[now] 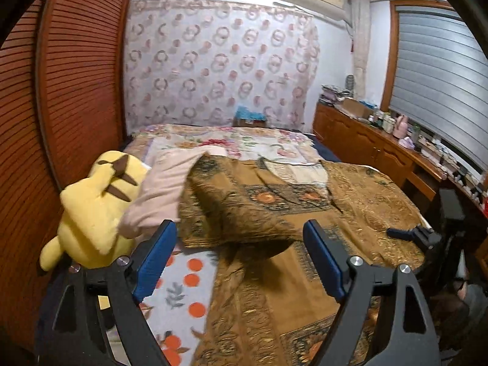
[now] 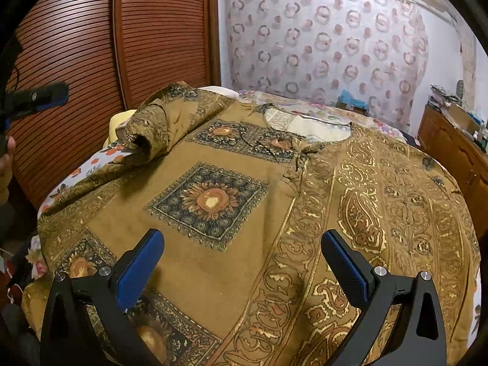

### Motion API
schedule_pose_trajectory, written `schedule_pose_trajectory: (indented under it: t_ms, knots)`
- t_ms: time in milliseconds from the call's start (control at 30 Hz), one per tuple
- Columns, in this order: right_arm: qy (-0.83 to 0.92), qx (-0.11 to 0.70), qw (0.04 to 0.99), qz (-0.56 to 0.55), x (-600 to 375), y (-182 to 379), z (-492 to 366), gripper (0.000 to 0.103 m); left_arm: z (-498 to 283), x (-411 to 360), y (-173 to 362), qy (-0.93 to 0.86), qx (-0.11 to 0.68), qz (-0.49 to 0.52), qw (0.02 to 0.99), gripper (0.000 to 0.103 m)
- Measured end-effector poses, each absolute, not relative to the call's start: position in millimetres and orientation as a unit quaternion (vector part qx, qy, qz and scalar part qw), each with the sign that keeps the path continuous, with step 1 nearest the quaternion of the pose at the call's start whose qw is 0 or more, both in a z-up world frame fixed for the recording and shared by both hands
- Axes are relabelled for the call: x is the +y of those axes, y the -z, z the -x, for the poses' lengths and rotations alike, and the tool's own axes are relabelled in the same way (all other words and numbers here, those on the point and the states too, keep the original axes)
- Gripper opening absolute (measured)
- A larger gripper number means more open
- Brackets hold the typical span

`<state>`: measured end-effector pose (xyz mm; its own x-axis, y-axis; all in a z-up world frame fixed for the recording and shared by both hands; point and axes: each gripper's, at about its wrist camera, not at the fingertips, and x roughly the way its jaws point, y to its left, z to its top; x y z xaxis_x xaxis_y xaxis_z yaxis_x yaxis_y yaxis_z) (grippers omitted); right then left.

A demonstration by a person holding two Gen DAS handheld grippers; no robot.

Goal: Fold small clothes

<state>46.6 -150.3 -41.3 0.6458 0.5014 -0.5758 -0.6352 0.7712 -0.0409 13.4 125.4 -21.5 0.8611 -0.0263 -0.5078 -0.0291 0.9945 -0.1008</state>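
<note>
Two tongs angled down, spread empty over brown shirt [image 2: 231,274]

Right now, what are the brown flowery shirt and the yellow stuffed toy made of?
The brown patterned shirt looks like thin woven cloth, printed, with shiny gold parts: it creases softly. The yellow stuffed toy looks like fuzzy plush: matte and puffy.

L gripper [image 1: 239,262]: jaws wide apart, nothing between the blue pads [image 1: 152,262], tilted down toward 12 o'clock. R gripper [image 2: 242,270]: jaws also spread wide, empty, angled down, same heading. In R wrist view, L gripper shows at 9 o'clock, w/ part of a hand [image 2: 5,164] just below it at frame edge.
</note>
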Motion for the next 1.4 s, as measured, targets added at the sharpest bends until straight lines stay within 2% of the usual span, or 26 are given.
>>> schedule_pose_trajectory:
  t_ms: [333,400,500,567,667,967,1133,1200,1267,1333,1400]
  knots:
    - [-0.416,0.214,0.874,0.131,-87.4,-36.4,-63.5,0.099,11.4,154.8,23.6,-0.052,0.225,0.064,0.971,0.085]
    - [-0.438,0.213,0.863,0.137,-63.7,-41.3,-67.8,0.094,16.9,163.3,23.2,-0.059,0.225,0.067,0.970,0.085]
    - [-0.472,0.220,0.841,0.144,-20.8,-41.6,-73.4,0.079,24.4,172.4,22.2,-0.068,0.222,0.069,0.970,0.085]
    - [-0.494,0.228,0.825,0.153,6.5,-36.8,-77.0,0.065,29.2,177.5,21.9,-0.074,0.220,0.069,0.970,0.085]
    - [-0.514,0.249,0.803,0.171,42.5,-19.0,-84.6,0.057,35.7,184.0,22.1,-0.079,0.216,0.069,0.971,0.085]
    - [-0.461,0.303,0.790,0.269,93.9,45.5,-122.0,0.056,41.2,188.0,28.7,-0.080,0.221,0.067,0.970,0.085]
    - [-0.446,0.310,0.789,0.288,98.8,54.3,-128.6,0.056,36.6,183.7,33.7,-0.071,0.230,0.069,0.968,0.085]
    - [-0.447,0.307,0.789,0.288,98.2,53.0,-126.6,0.046,33.9,180.7,35.7,-0.069,0.235,0.066,0.967,0.085]
    - [-0.447,0.305,0.789,0.291,94.2,51.3,-124.5,0.022,31.5,177.9,37.1,-0.066,0.240,0.064,0.966,0.085]
    - [-0.454,0.304,0.786,0.287,83.8,47.3,-118.1,0.008,29.5,175.4,38.6,-0.062,0.244,0.061,0.966,0.085]
    - [-0.454,0.297,0.794,0.276,73.9,39.2,-117.0,0.003,28.0,172.5,39.6,-0.058,0.246,0.060,0.966,0.085]
